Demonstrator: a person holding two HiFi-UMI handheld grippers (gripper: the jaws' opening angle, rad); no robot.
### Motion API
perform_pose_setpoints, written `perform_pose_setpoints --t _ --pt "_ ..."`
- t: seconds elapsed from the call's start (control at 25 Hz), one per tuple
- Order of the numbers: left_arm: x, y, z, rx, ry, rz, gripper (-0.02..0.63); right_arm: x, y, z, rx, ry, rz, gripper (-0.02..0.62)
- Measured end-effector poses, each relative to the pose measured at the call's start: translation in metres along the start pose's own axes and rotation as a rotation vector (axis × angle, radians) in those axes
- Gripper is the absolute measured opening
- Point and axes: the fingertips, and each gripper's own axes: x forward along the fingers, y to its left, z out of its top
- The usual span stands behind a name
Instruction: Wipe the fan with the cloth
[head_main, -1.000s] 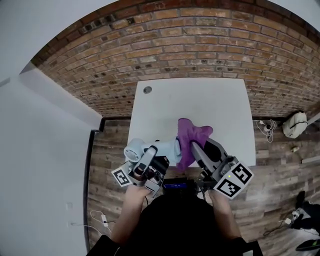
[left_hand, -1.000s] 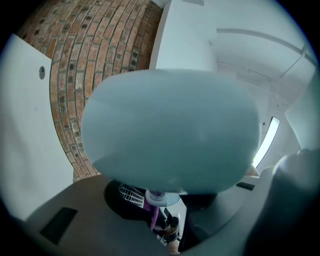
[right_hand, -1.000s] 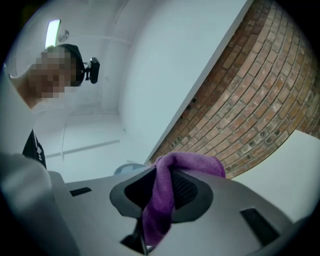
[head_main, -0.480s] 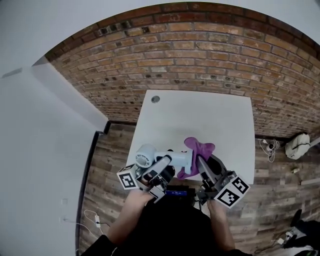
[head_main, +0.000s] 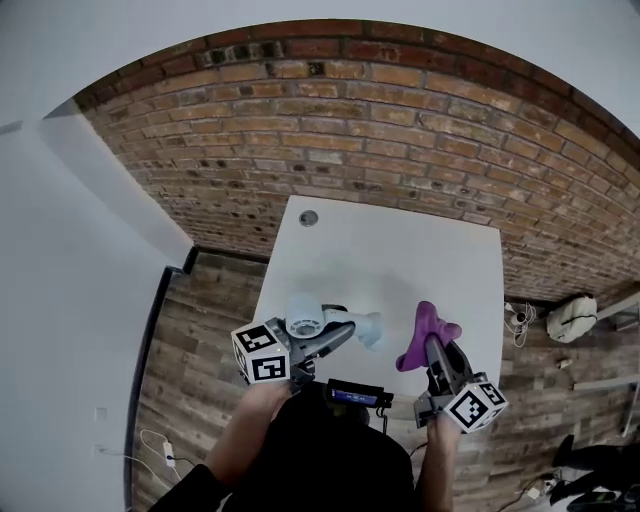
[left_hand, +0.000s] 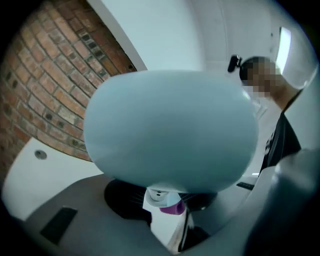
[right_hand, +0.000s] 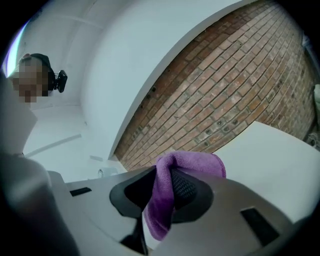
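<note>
A light blue handheld fan (head_main: 305, 314) hangs over the near edge of the white table (head_main: 400, 250), its round head to the left and its handle (head_main: 364, 327) pointing right. My left gripper (head_main: 338, 335) is shut on it from the near side. In the left gripper view the fan (left_hand: 170, 135) fills most of the picture above the left gripper (left_hand: 165, 201). To the right, my right gripper (head_main: 437, 353) is shut on a purple cloth (head_main: 426, 336), which stands up from the jaws apart from the fan. The cloth (right_hand: 192, 162) folds over the right gripper (right_hand: 160, 192).
A brick wall (head_main: 350, 130) runs behind the table. A round cable hole (head_main: 308, 217) sits in the table's far left corner. On the wooden floor to the right lie a pale bag (head_main: 565, 318) and cables (head_main: 515, 318). A white wall (head_main: 70, 260) stands at the left.
The cloth, which lay against the fan's handle, has come away to the right with the right gripper. The left gripper has rolled and sunk with the fan. The two grippers now stand apart.
</note>
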Motion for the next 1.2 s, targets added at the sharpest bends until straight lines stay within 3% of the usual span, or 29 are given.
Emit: perform_pose_setpoints --t 0.12,0.32,0.56,0.76,0.92,1.2 --pt "-0.008 0.042 -0.004 0.102 0.112 0.052 0.161 0.02 -0.005 -0.005 0.001 0.026 -0.049 0.074" --pt "-0.025 0.104 -0.009 0.202 0.253 0.1 0.161 0.05 0.006 -0.01 0.037 0.033 -0.099 0.074" --pt "-0.034 0.174 -0.021 0.341 0.418 0.119 0.161 0.07 0.014 -0.019 0.083 0.017 -0.141 0.074" --pt "-0.022 0.217 -0.045 0.454 0.58 0.082 0.161 0.068 0.008 -0.031 0.149 0.0 -0.184 0.074" --pt "0.002 0.261 -0.044 0.58 0.674 0.077 0.161 0.085 -0.006 -0.033 0.222 0.0 -0.15 0.074" --pt "0.058 0.336 -0.027 0.704 0.724 0.09 0.161 0.154 -0.031 -0.015 0.341 -0.003 0.014 0.074"
